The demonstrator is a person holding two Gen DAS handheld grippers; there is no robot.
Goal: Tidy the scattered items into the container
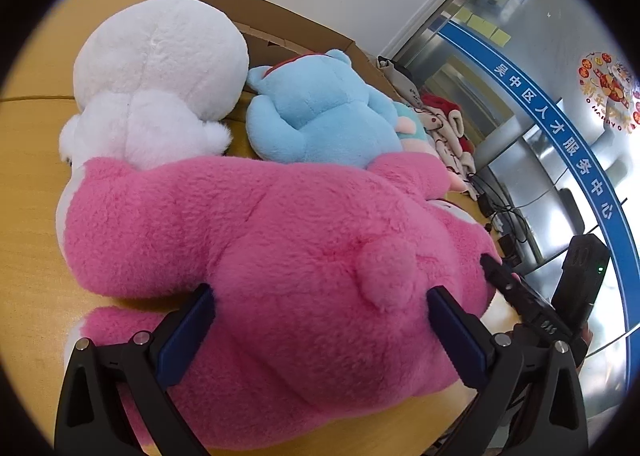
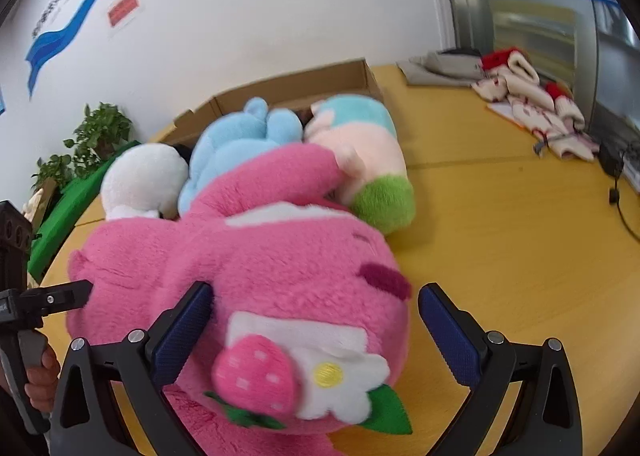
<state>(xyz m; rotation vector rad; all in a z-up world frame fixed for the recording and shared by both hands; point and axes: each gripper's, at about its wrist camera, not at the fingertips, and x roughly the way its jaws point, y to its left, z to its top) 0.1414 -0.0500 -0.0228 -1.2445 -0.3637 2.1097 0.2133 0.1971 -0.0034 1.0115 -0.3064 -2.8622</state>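
Note:
A big pink plush bear (image 1: pixel 280 256) lies on the yellow table (image 1: pixel 28 184). My left gripper (image 1: pixel 320 332) is open with its fingers on either side of the bear's lower back near the small tail. My right gripper (image 2: pixel 316 328) is open around the bear's head (image 2: pixel 280 276), which wears a strawberry and flower patch. Behind the bear lie a white plush (image 1: pixel 160 76), a blue plush (image 1: pixel 312 112) and a pastel plush with a green foot (image 2: pixel 368 160). An open cardboard box (image 2: pixel 296 92) stands behind them near the wall.
A heap of red and white cloth (image 2: pixel 532 100) and grey fabric (image 2: pixel 444 64) lies at the table's far right, with black cables (image 2: pixel 620 176) near the edge. Potted plants (image 2: pixel 96 136) and a green sheet (image 2: pixel 68 208) are at the left. A glass wall (image 1: pixel 540 96) stands behind.

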